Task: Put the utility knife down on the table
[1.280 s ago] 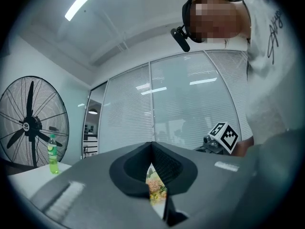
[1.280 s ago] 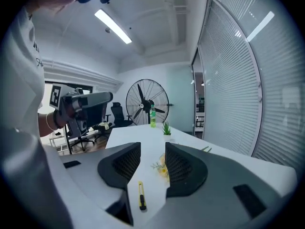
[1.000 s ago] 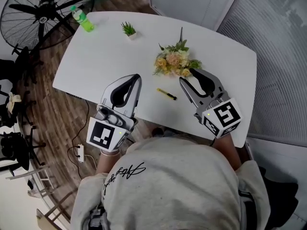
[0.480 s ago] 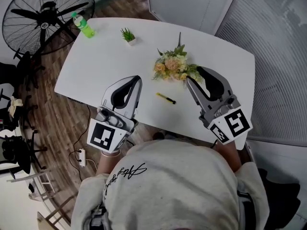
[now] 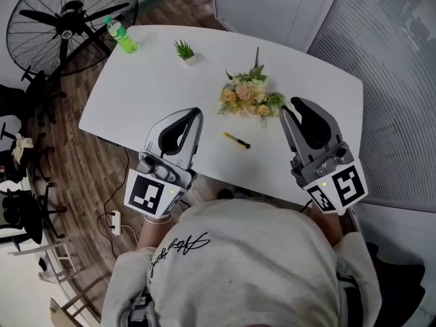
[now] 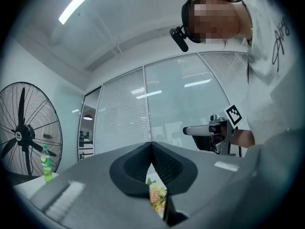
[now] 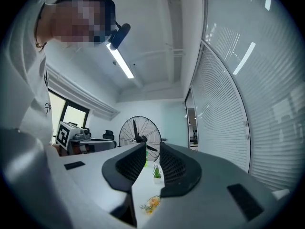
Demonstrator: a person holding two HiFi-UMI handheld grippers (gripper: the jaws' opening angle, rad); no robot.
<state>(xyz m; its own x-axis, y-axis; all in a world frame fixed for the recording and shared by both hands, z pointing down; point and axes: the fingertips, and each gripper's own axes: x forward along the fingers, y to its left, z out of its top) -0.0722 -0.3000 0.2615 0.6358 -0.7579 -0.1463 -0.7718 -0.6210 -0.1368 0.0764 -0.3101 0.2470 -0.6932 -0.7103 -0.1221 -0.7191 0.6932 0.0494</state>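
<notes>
The utility knife (image 5: pixel 236 139), slim, yellow and black, lies flat on the white table (image 5: pixel 150 80) near its front edge, between my two grippers and touching neither. My left gripper (image 5: pixel 195 112) hovers to the knife's left with its jaws shut and empty (image 6: pixel 151 146). My right gripper (image 5: pixel 293 107) is raised to the knife's right, beside the flowers. Its jaws (image 7: pixel 152 149) have just been closing but still stand apart, with nothing between them.
A bouquet of pale flowers (image 5: pixel 248 95) lies behind the knife. At the table's far side stand a small potted plant (image 5: pixel 182 47) and a green bottle (image 5: pixel 122 34). A black floor fan (image 5: pixel 65 19) stands past the left corner. A power strip (image 5: pixel 114 216) lies on the wooden floor.
My right gripper has lifted and swung to the right, away from the knife, and its jaws have narrowed. The knife stays on the table. The left gripper has kept still.
</notes>
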